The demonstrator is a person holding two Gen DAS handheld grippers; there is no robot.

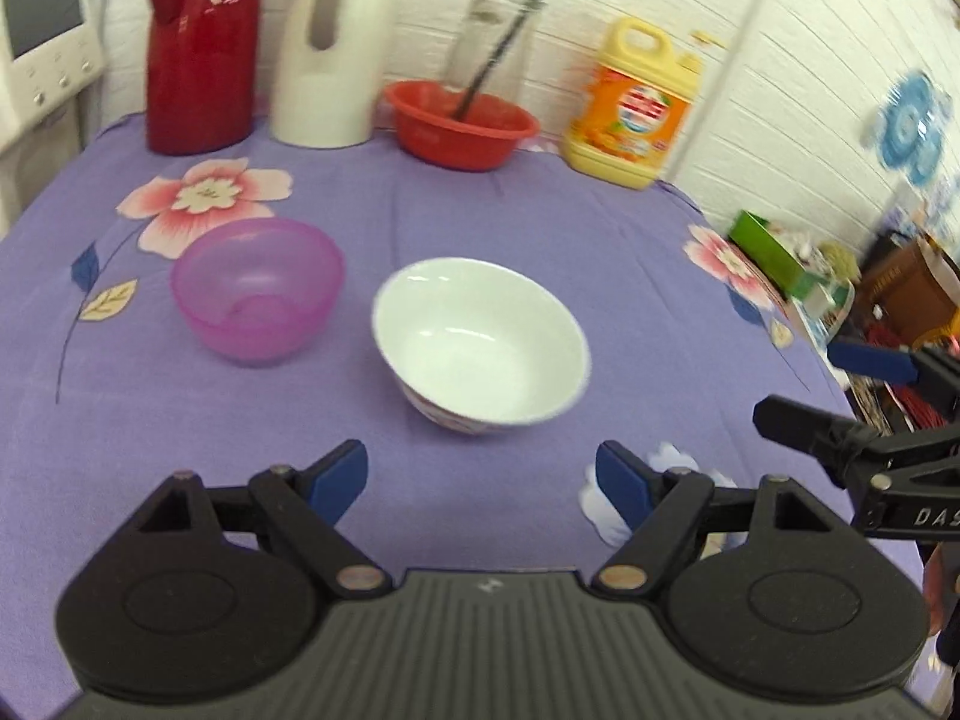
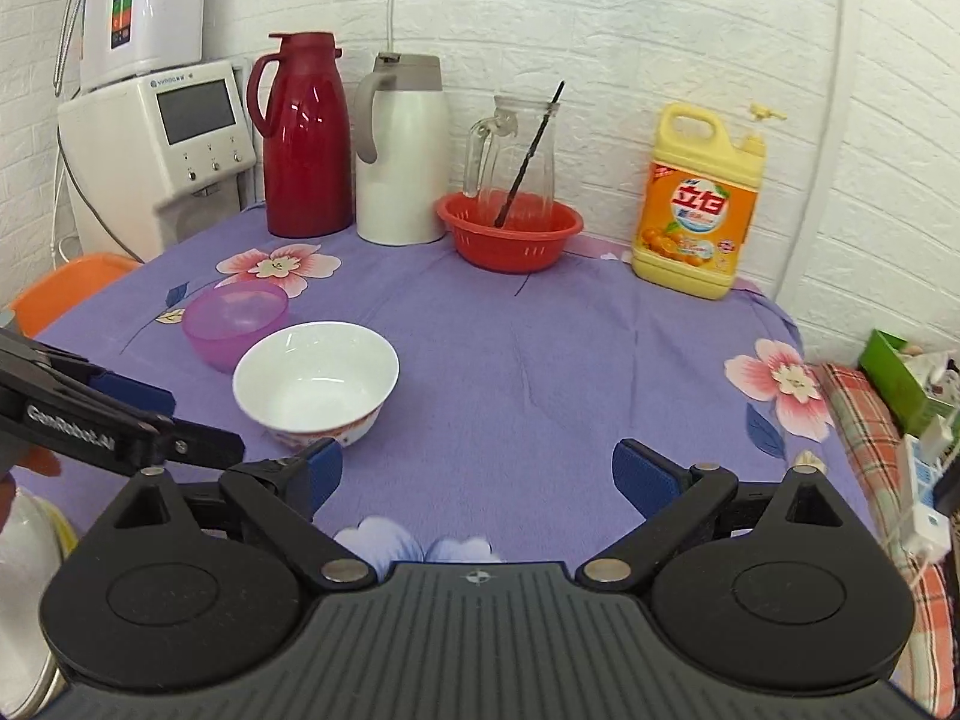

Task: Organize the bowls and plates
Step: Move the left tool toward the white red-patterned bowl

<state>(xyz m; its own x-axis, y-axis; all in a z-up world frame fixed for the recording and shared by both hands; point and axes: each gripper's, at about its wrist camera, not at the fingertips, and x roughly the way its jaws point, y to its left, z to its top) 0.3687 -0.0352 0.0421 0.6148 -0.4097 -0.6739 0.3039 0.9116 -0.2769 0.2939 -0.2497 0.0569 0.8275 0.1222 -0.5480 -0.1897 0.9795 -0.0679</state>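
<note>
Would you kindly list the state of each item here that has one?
white bowl: upright, empty
purple bowl: upright, empty
red basket: holds glass pitcher
left gripper: open, empty
right gripper: open, empty
detergent jug: upright

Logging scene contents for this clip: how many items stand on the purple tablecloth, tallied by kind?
Bowls: 2, purple bowl and white bowl
Thermos jugs: 2, red jug and white jug
Red basket: 1
Glass pitcher, standing in the basket: 1
Detergent bottle: 1
Total: 7
</note>
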